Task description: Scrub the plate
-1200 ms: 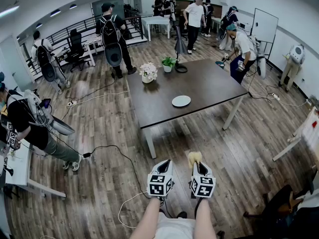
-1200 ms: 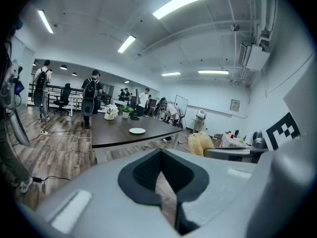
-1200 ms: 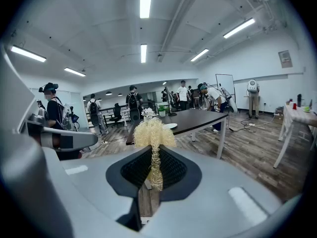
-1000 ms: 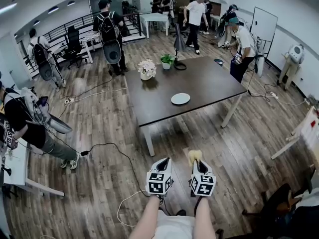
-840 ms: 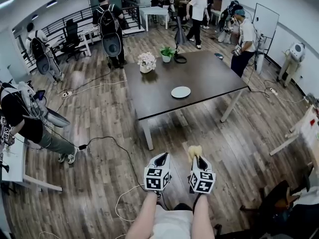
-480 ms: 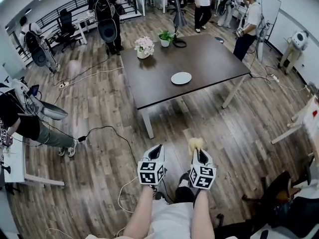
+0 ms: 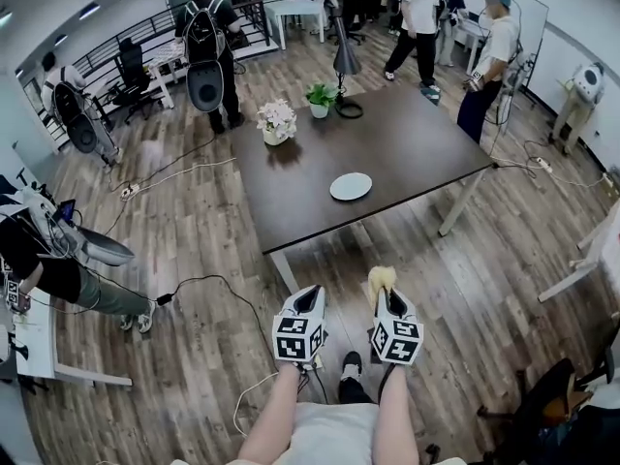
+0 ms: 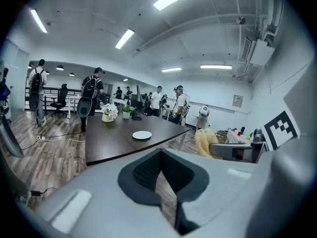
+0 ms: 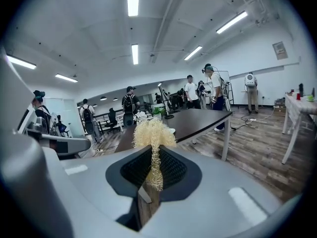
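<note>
My right gripper (image 7: 384, 294) is clenched on a pale, stringy scrubber (image 7: 381, 278) — its tuft sticks out past the jaws. My left gripper (image 7: 308, 296) carries nothing; its jaws seem pressed together, though the seam is hard to read. The plate (image 7: 351, 186) lies well ahead of both grippers on the dark surface (image 7: 291, 197) — flowers (image 7: 277, 119) stand farther off, to its left.

1. A dark table (image 7: 387, 143) stands on a wood floor (image 7: 208, 226).
2. White flowers (image 7: 276, 120), a green potted plant (image 7: 319, 97) and a black lamp (image 7: 344, 64) sit near its far edge.
3. A black cable (image 7: 206, 279) trails across the floor.
</note>
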